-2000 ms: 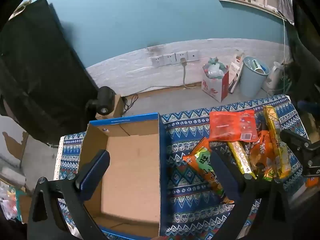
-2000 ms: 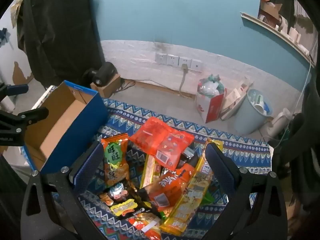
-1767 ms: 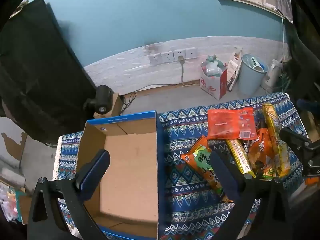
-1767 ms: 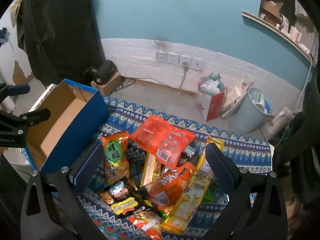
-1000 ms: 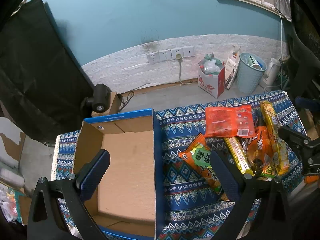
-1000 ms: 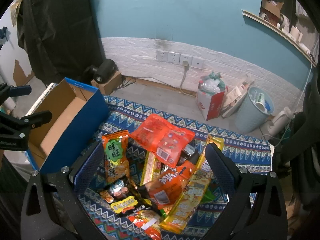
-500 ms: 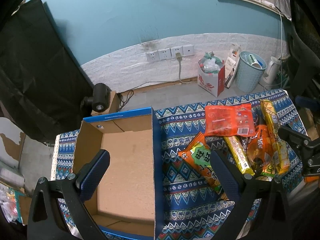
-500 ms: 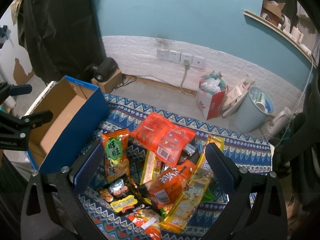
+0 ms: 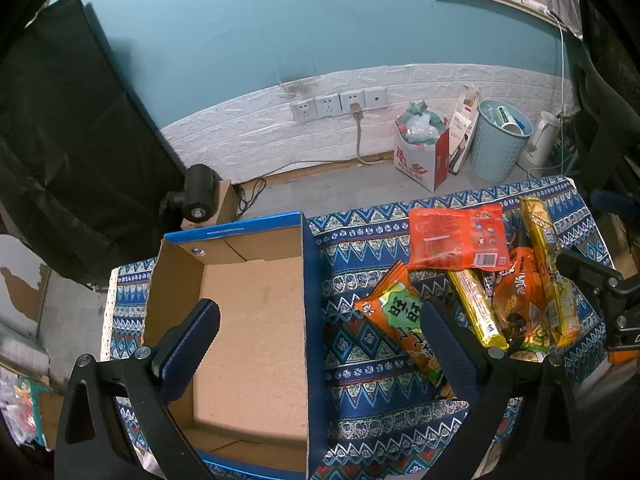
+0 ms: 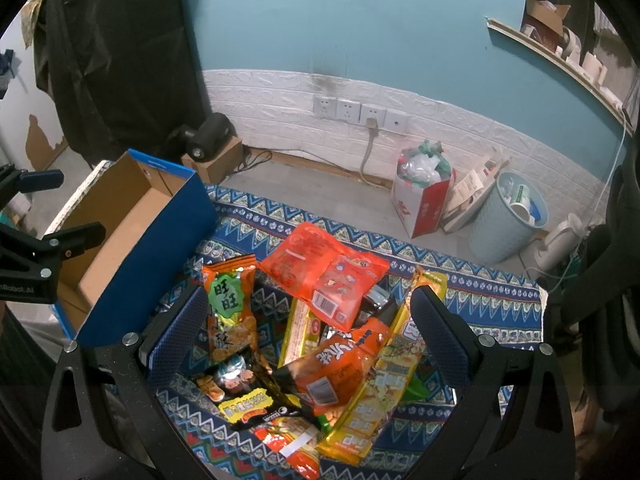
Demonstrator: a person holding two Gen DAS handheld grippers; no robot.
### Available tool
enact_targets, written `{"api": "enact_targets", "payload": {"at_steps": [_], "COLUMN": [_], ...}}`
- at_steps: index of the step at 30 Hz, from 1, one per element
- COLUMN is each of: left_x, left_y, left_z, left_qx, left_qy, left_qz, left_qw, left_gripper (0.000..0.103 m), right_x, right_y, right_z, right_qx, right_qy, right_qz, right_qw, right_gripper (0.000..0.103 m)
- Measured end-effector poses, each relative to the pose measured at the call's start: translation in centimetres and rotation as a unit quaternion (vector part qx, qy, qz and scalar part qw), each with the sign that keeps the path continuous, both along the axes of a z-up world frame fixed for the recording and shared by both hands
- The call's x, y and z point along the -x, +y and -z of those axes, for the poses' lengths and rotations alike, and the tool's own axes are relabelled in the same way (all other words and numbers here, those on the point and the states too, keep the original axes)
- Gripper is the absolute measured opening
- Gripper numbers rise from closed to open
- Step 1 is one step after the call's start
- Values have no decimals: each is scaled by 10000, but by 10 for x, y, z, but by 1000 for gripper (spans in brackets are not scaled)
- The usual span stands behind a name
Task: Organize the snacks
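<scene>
An empty blue cardboard box (image 9: 248,320) stands open on the patterned cloth (image 9: 360,364); it also shows in the right wrist view (image 10: 160,240). A pile of snack packets lies to its right: a red-orange flat bag (image 10: 326,270), an orange-green bag (image 10: 230,312), an orange pouch (image 10: 340,368), long yellow packs (image 10: 384,384) and a dark packet (image 10: 240,396). My left gripper (image 9: 316,344) is open and empty, over the box's right wall. My right gripper (image 10: 304,332) is open and empty, above the pile.
Beyond the table's far edge is bare floor with a red-white bag of rubbish (image 9: 420,148), a light blue bin (image 9: 500,144), a white kettle (image 9: 542,140) and a black camera on a small carton (image 9: 200,196). A black cloth (image 9: 68,152) hangs at left.
Both grippers have drifted only slightly; the view has risen a little. The box and snacks have not moved. Both grippers stay open.
</scene>
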State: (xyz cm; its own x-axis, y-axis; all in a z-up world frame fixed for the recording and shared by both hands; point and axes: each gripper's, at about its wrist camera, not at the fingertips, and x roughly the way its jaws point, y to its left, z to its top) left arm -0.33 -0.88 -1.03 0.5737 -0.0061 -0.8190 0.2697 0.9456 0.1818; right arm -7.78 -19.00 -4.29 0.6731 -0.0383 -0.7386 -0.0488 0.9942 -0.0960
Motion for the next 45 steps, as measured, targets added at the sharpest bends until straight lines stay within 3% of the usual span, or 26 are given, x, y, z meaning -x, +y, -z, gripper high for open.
{"api": "enact_targets", "payload": {"at_steps": [45], "left_x": [-1], "left_y": [-3], "left_z": [10], "left_qx": [-30], "left_qy": [136], "left_qz": [30], "left_qw": [9999], "left_gripper": [101], "right_x": [4], "right_y": [-13], "right_z": [5], "right_qx": [3], "right_qy": [93], "right_qz": [54], "right_qw": [9999], "right_gripper": [100]}}
